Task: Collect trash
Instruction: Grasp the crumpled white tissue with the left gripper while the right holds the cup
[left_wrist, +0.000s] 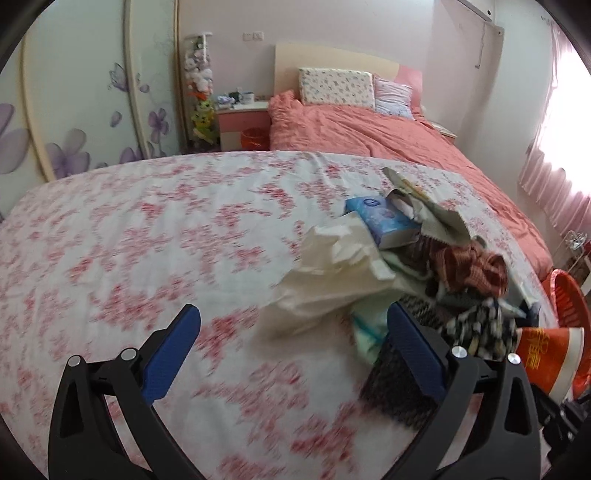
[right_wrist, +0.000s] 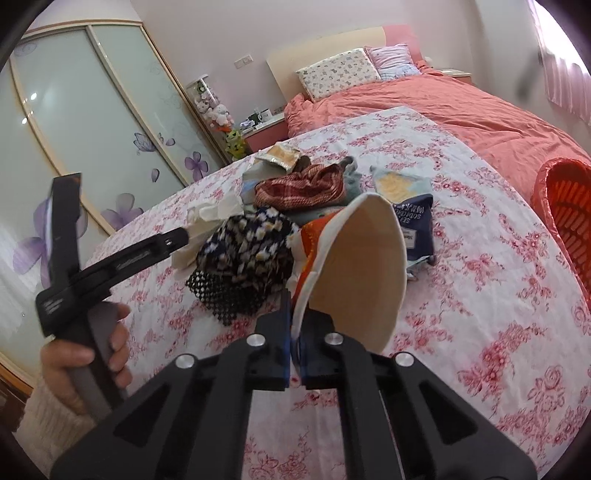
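My left gripper (left_wrist: 291, 325) is open and empty, low over the floral sheet, beside crumpled white tissue (left_wrist: 332, 266). The tissue lies at the left of a pile with a blue tissue pack (left_wrist: 384, 219), a green wrapper (left_wrist: 424, 199), plaid cloth (left_wrist: 469, 266) and patterned cloth (left_wrist: 480, 328). My right gripper (right_wrist: 293, 332) is shut on the rim of an orange and white paper cup (right_wrist: 354, 269), held above the sheet. The cup also shows in the left wrist view (left_wrist: 550, 354). A blue snack bag (right_wrist: 410, 210) and a foil wrapper (right_wrist: 279, 157) lie by the pile.
An orange basket (right_wrist: 565, 206) stands off the bed's right edge; it also shows in the left wrist view (left_wrist: 565, 295). A coral duvet (left_wrist: 369, 129) and pillows lie at the far end. A nightstand (left_wrist: 243, 118) and sliding wardrobe doors (right_wrist: 92, 122) are at the left.
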